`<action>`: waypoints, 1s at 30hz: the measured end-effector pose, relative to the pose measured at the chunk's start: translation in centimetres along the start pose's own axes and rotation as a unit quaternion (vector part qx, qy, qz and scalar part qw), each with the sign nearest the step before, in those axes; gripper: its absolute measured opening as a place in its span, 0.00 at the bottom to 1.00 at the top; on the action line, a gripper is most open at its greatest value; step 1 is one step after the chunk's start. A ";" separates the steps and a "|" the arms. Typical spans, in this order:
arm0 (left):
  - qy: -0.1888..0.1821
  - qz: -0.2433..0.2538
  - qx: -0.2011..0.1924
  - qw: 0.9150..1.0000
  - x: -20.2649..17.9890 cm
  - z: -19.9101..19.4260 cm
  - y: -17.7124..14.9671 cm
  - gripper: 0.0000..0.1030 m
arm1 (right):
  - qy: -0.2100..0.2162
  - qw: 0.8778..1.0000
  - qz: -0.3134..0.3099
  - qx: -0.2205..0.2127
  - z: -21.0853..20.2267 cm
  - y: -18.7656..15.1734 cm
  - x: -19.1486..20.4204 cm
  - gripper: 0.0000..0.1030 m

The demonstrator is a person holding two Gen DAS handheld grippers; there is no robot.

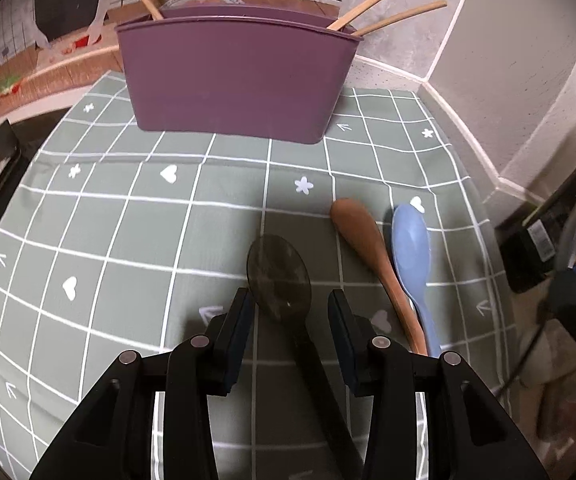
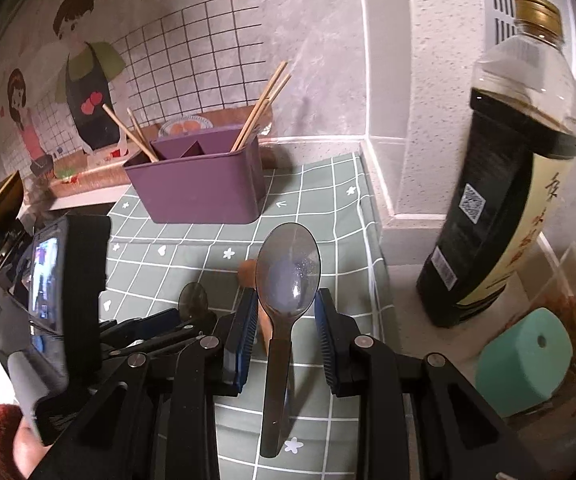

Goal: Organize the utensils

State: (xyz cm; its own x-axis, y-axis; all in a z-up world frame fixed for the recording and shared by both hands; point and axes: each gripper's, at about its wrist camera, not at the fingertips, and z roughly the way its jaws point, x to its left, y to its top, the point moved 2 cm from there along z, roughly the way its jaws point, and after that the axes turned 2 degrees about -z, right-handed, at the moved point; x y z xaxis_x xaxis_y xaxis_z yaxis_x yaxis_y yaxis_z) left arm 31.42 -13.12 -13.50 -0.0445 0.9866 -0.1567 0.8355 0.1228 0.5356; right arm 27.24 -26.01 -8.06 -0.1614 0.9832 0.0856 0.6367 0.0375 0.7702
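Two grippers [image 1: 291,304] [image 2: 286,306], jaws each flanking smoky spoon [image 1: 279,278] [image 2: 288,268], grip unclear; cloth edge [image 1: 483,216] near.

Plenty of open green checked cloth [image 1: 108,216] in front of the purple caddy [image 1: 232,80], but the corner wall [image 2: 427,100] and big dark bottle [image 2: 499,184] crowd the right side.

The wooden spoon's [image 1: 375,264] handle end is hidden behind the left gripper [image 1: 291,312].
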 end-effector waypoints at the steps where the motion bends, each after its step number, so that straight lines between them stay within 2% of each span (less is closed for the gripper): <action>1: 0.004 0.003 -0.001 1.000 -0.1 0.2 0.1 0.39 | -0.001 1.000 0.001 -0.001 0.0 0.0 -0.1 0.26; 8: 0.010 0.014 -0.010 1.000 0.2 0.4 0.4 0.38 | -0.003 1.000 0.003 -0.003 -0.2 0.0 -0.1 0.26; 10: 0.001 0.015 -0.010 1.000 0.5 0.3 0.5 0.33 | -0.001 1.000 0.002 -0.003 -0.2 0.1 0.0 0.26; 15: -0.038 0.009 -0.010 0.999 1.5 -0.4 0.3 0.33 | 0.001 1.000 0.000 -0.006 -0.4 0.2 0.5 0.26; 21: -0.065 0.020 -0.051 0.996 4.0 -3.7 -0.2 0.33 | 0.007 1.000 -0.003 -0.007 -0.8 0.3 1.2 0.26; 30: -0.054 0.057 -0.128 0.989 6.7 -10.1 0.1 0.33 | 0.019 1.000 -0.020 -0.013 -1.3 0.8 3.1 0.26</action>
State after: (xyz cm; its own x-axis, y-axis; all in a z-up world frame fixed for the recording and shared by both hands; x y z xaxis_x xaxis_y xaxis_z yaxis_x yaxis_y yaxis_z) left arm 25.65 -5.37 -6.09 0.1115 0.9802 -0.1637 0.6646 0.0490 0.7456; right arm 26.27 -23.12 -6.30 -0.2150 0.9735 0.0783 0.6099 0.0713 0.7893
